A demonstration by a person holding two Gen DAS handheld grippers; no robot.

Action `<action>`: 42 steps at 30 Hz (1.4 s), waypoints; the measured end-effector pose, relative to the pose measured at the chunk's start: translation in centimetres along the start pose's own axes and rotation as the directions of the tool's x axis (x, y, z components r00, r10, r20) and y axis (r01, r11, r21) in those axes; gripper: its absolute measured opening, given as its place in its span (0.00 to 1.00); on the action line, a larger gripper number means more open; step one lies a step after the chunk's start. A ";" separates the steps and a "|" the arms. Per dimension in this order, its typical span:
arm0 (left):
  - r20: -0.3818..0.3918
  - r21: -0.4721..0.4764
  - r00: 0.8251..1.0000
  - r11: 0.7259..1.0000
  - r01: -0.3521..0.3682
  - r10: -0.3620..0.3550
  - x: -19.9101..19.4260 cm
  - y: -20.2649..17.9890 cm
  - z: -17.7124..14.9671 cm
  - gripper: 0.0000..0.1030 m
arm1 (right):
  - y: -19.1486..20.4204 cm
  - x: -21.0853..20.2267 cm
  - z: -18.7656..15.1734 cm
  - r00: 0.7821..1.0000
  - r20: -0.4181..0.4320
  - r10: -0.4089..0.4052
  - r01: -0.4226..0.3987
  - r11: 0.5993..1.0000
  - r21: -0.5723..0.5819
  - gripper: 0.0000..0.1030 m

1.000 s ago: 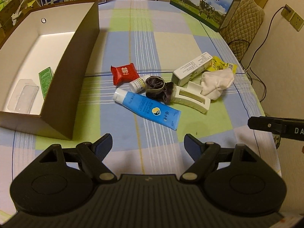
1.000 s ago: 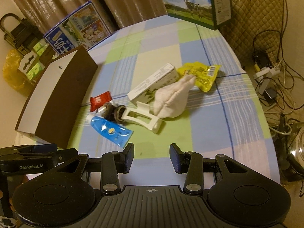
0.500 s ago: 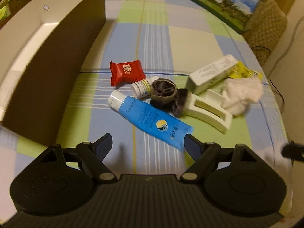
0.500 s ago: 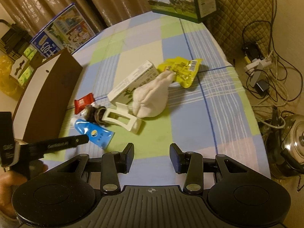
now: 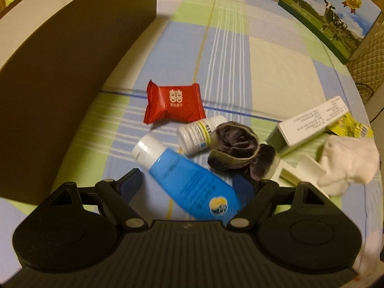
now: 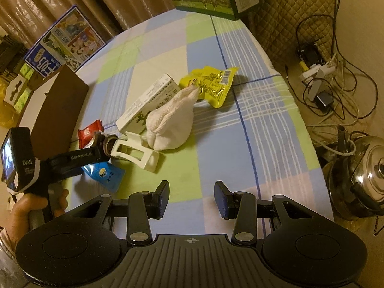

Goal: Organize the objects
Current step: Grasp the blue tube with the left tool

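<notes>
My left gripper (image 5: pixel 186 183) is open, its jaws on either side of a blue tube (image 5: pixel 189 180) with a white cap that lies on the checked tablecloth. Beyond it lie a red candy packet (image 5: pixel 174 103), a small white pill bottle (image 5: pixel 195 134), a dark scrunchie (image 5: pixel 236 148), a white hair clip (image 6: pixel 134 150), a white cloth pouch (image 6: pixel 170 126), a long white carton (image 6: pixel 148 102) and a yellow snack packet (image 6: pixel 212 85). My right gripper (image 6: pixel 190 198) is open and empty over the table's near edge. The left gripper also shows in the right wrist view (image 6: pixel 72 159).
A brown cardboard box (image 5: pixel 60 72) stands at the left of the pile. A milk carton box (image 5: pixel 328 16) stands at the table's far right corner. Cables (image 6: pixel 336 72) and a steel kettle (image 6: pixel 360 180) lie on the floor to the right.
My left gripper has moved forward and down to the blue tube, which now lies between its jaws. My right gripper has stayed open and shifted slightly.
</notes>
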State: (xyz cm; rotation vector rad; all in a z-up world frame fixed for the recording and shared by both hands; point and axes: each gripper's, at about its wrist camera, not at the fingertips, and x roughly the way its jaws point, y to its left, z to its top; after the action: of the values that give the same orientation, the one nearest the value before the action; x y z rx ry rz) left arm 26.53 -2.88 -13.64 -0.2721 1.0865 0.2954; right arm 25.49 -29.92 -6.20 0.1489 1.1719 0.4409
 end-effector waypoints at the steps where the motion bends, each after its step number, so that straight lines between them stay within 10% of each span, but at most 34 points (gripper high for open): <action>1: 0.003 0.005 1.000 1.000 -0.007 0.007 0.1 -0.1 0.0 0.78 | 0.0 0.1 0.1 1.000 -0.001 0.001 -0.001 1.000 0.000 0.38; 22: 0.053 0.102 0.997 0.994 0.048 -0.054 -1.0 3.3 -1.7 0.61 | 0.1 1.5 1.3 1.000 -0.011 -0.001 0.001 1.000 -0.018 0.38; 31: 0.062 0.175 0.998 0.984 0.021 -0.032 -1.0 2.6 -1.6 0.33 | -0.1 1.4 2.0 0.999 0.033 0.006 -0.006 1.000 0.000 0.38; 42: 0.094 0.193 0.994 0.981 0.028 -0.047 -3.5 3.8 -2.4 0.31 | 1.1 3.6 4.9 0.988 0.119 0.095 -0.102 0.993 0.051 0.38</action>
State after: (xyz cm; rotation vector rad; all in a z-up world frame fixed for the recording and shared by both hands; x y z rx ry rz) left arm 21.60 -0.55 -11.87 -0.1047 1.0034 0.1664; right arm 30.83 -26.88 -6.95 0.2797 1.0658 0.4798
